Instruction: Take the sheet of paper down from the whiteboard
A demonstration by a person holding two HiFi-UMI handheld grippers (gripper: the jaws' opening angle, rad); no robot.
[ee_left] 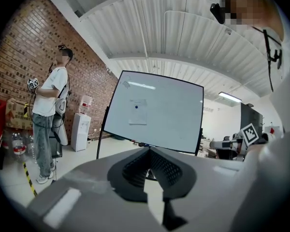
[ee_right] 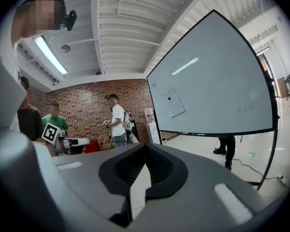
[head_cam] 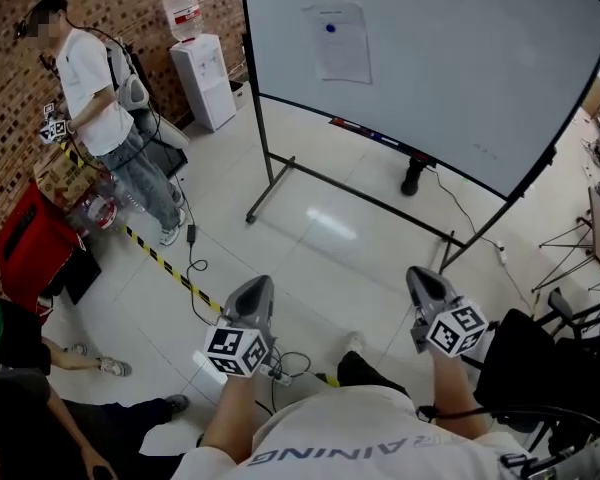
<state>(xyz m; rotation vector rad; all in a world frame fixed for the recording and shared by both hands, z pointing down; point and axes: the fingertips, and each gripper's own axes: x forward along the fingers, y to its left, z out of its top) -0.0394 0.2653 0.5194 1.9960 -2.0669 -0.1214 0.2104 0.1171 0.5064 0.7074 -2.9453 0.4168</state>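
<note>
Clenched empty, the grey left gripper (head_cam: 258,286) and right gripper (head_cam: 423,276) are facing the white paper sheet (head_cam: 338,48) on the black-framed whiteboard (head_cam: 460,68) — seemingly a blue magnet (head_cam: 329,28) is pinning it, so tugging is risking tearing.

The grey plastic right gripper (ee_right: 146,148) fills the lower part of the view, its dark ribbed fingers (ee_right: 159,167) closed together at the tips with nothing between them. Ahead and to the right stands a large white whiteboard (ee_right: 217,81) in a black frame, with a white sheet of paper (ee_right: 176,104) hanging tilted on its left part and a small dark round dot (ee_right: 169,98) near the sheet's top. Left of the board, a person in a white T-shirt (ee_right: 118,122) stands before a red brick wall (ee_right: 82,105), near a white water dispenser (ee_right: 150,127).
</note>
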